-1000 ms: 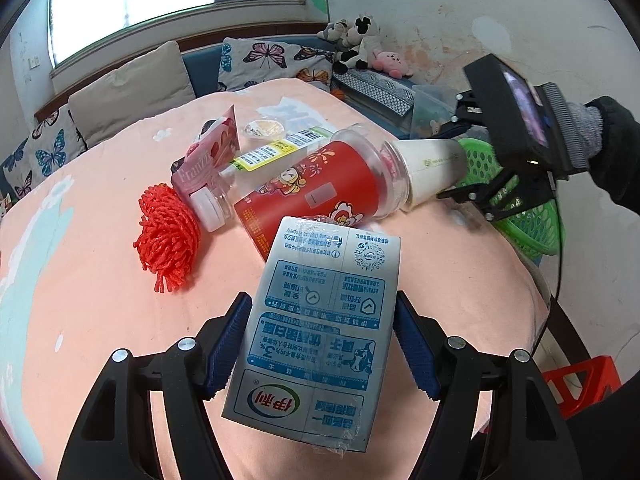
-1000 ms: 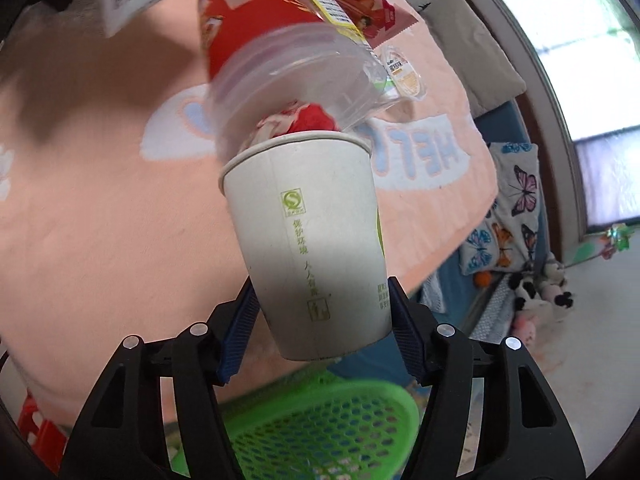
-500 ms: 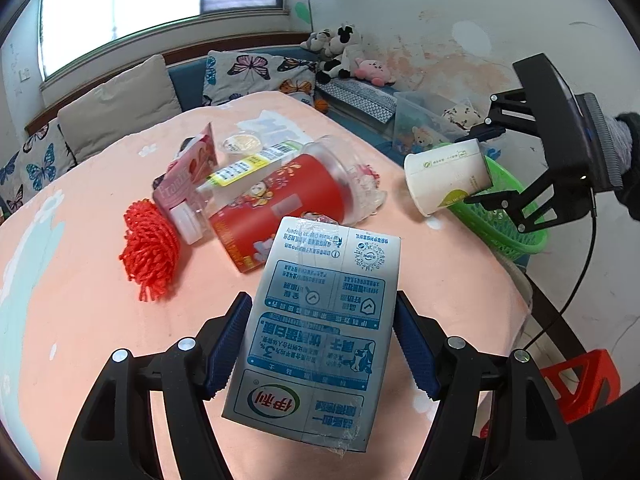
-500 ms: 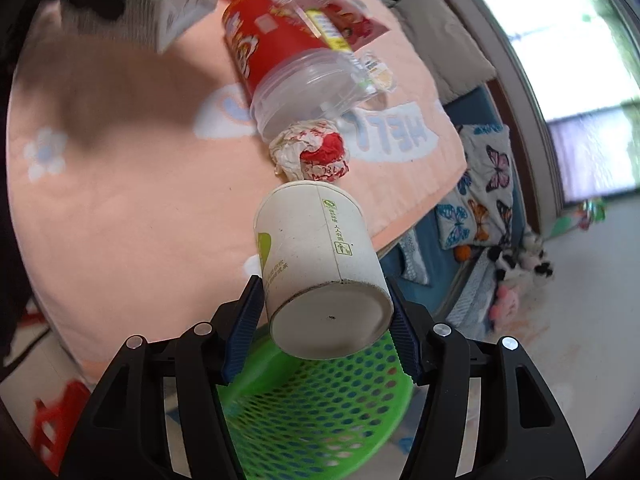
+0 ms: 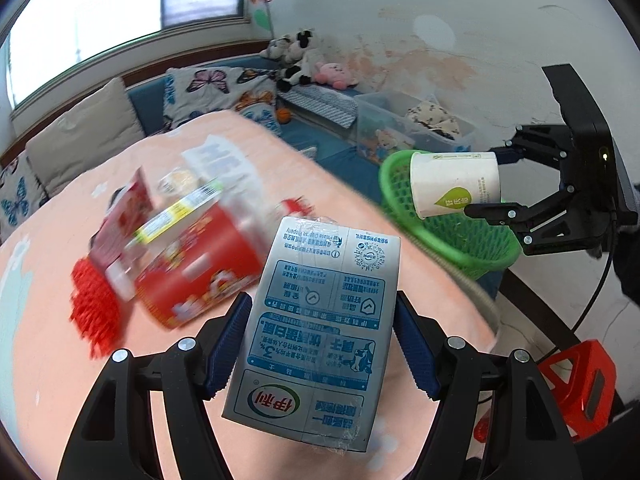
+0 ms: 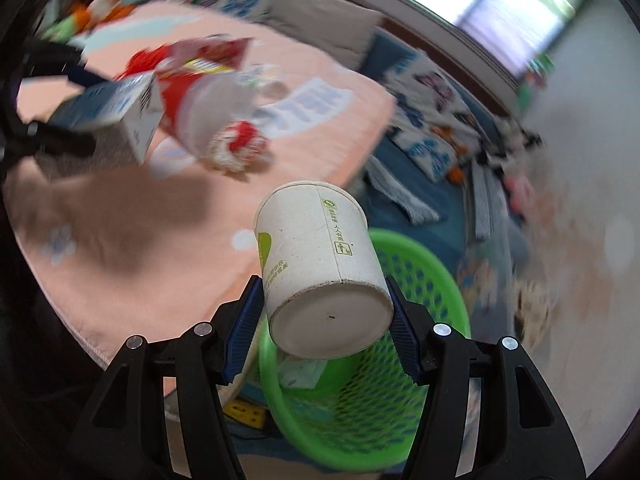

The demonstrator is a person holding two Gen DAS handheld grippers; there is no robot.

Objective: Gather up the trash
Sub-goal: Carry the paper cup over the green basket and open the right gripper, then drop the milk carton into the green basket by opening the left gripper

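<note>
Left tongs [image 5: 320, 340] pinching Yili-logo milk carton [image 5: 316, 324]; right tongs [image 6: 326, 316] pinching green-printed paper cup [image 6: 320, 264].

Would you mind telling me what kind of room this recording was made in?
Most likely a lived-in bedroom or family room at home: butterfly-print cushions line a window bench, stuffed toys sit in the corner, and a peach blanket covers the work surface.

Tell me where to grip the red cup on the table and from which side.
Grip the red cup across its red body, not the clear lid end. It lies on its side under a bottle, so bring the claw from the near, uncovered side, fingers spanning the round wall.
</note>
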